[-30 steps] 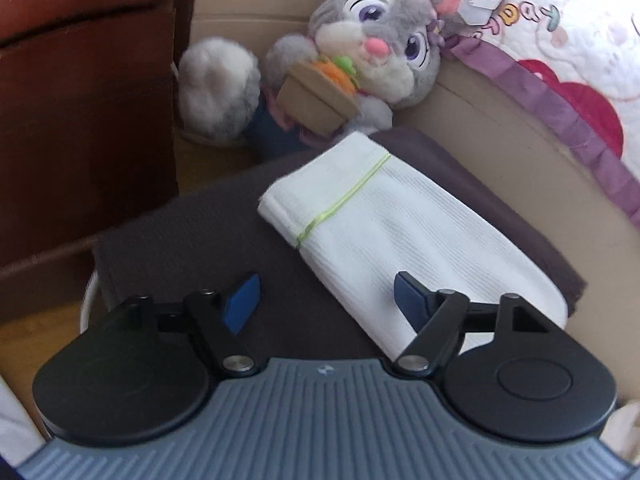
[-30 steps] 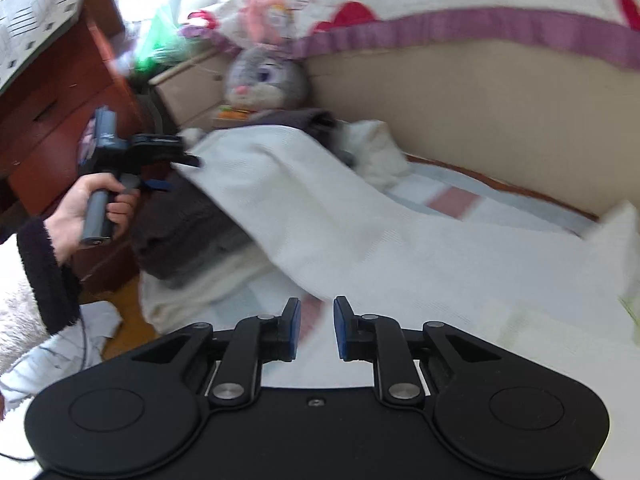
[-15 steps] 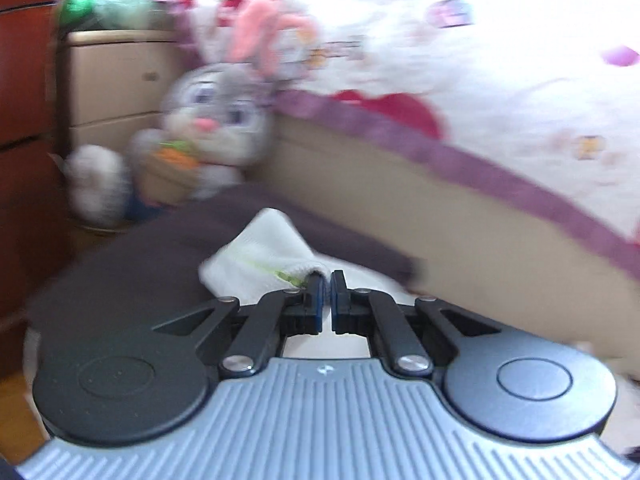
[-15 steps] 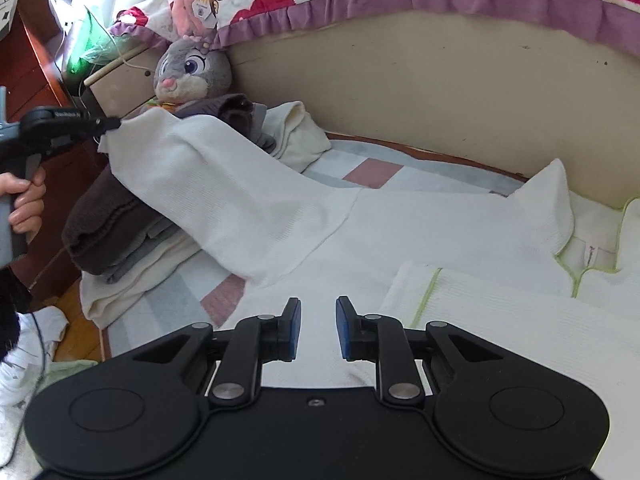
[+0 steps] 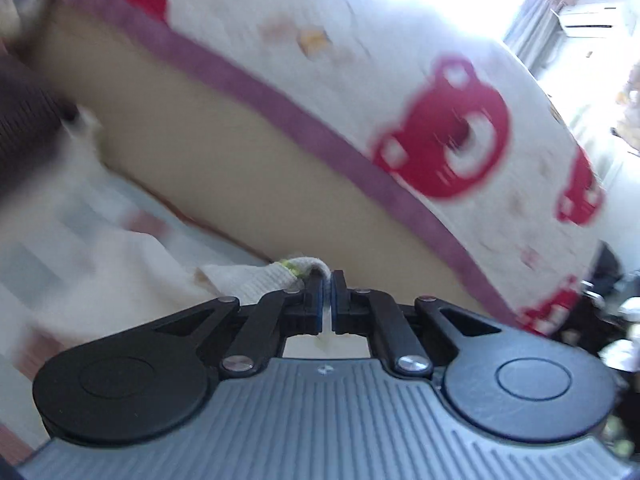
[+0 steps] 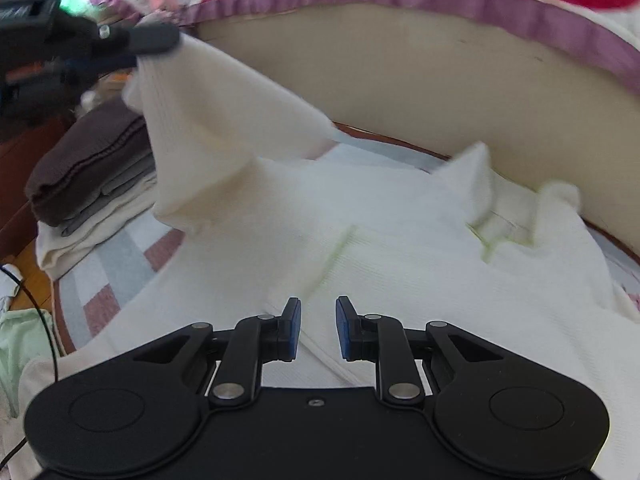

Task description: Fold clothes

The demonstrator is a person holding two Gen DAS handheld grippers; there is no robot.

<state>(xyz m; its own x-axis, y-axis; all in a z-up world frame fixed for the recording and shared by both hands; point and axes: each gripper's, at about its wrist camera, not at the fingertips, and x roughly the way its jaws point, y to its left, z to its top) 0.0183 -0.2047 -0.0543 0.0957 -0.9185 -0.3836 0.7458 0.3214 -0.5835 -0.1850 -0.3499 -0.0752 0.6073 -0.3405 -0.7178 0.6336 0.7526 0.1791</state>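
Left tongs (image 5: 327,292) clamped on white garment (image 6: 360,240) sleeve cuff; right tongs (image 6: 318,322) apart above garment body; we judge knit soft, limp, light: grip hems

Left gripper (image 5: 327,298): black arms, grey ribbed body; right gripper (image 6: 317,330): black, blue-padded fingers (image 6: 293,322).

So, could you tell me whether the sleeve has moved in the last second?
Yes. The left gripper, shut on the sleeve, has lifted it off the dark folded pile and swung it right, toward the shirt body.
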